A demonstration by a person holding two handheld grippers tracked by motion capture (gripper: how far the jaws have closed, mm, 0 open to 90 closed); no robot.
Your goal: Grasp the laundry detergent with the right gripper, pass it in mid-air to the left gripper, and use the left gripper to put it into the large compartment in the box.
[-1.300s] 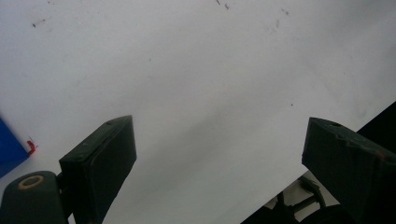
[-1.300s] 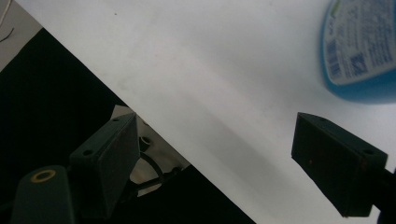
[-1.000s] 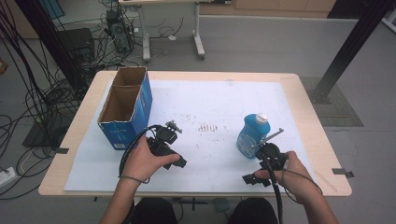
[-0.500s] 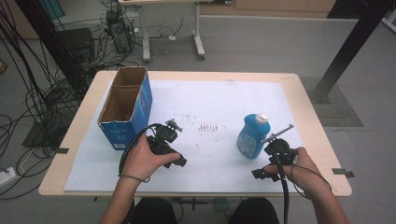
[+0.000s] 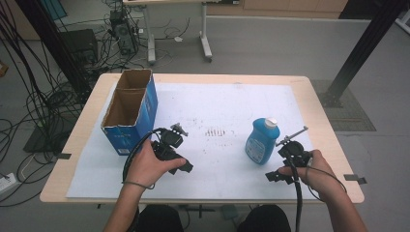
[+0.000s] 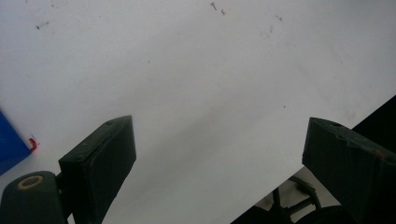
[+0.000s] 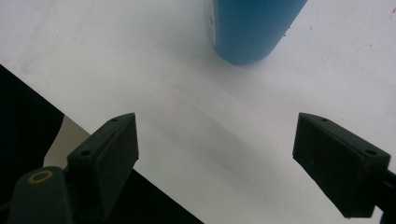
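So, quick rundown for you:
Left gripper [image 5: 172,140]: jaws spread wide, nothing between them, parked left of centre by the blue box [image 5: 129,111].
Right gripper [image 5: 290,153]: jaws gaping too, aimed at the blue bottle [image 5: 261,140] lower right, probably lining up a grab.
Labels: too blurry to read.

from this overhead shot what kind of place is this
Probably a lab or workshop for recording handling tasks: bundles of cables on a grey floor, a computer tower, and a paper-covered work table.
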